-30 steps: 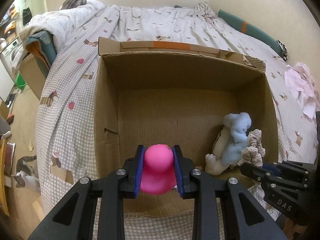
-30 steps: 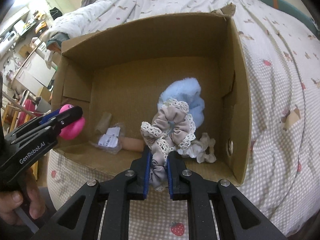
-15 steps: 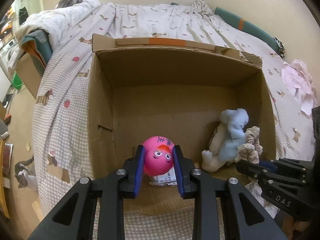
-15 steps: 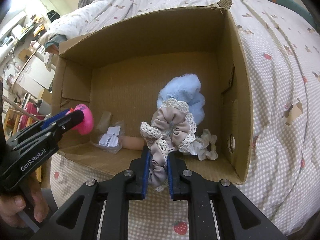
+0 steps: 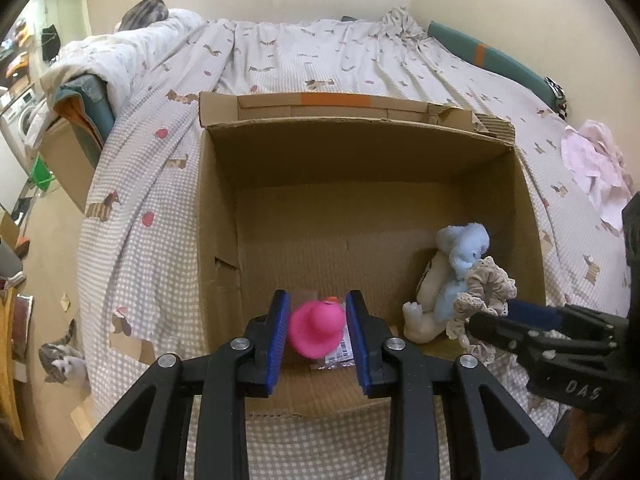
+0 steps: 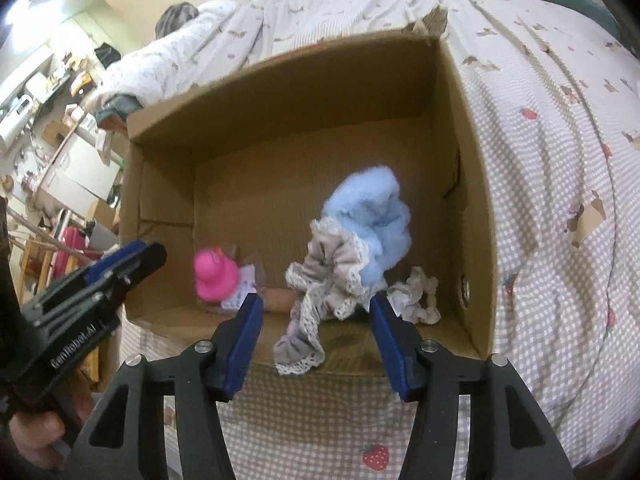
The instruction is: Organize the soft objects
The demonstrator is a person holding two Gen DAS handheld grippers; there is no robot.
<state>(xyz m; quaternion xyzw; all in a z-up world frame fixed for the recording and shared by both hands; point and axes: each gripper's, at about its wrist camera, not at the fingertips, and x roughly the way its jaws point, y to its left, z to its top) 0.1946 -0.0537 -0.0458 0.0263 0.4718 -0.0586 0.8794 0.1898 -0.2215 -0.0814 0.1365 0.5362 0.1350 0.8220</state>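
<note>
An open cardboard box lies on the bed. My left gripper is open at the box's near edge; a pink rubber duck is loose between its fingers, over a plastic packet. My right gripper is open; a beige lace scrunchie hangs free between its fingers, blurred. A blue and cream plush toy leans at the box's right side. A second scrunchie lies beside it.
The bed has a checked cover. Pink cloth lies on it at the right. A cat sits on the floor at the left. Furniture and shelves stand beyond the bed's left side.
Both grippers have opened. The pink duck has left the left fingers and dropped lower in the box. The scrunchie has come free of the right fingers.
</note>
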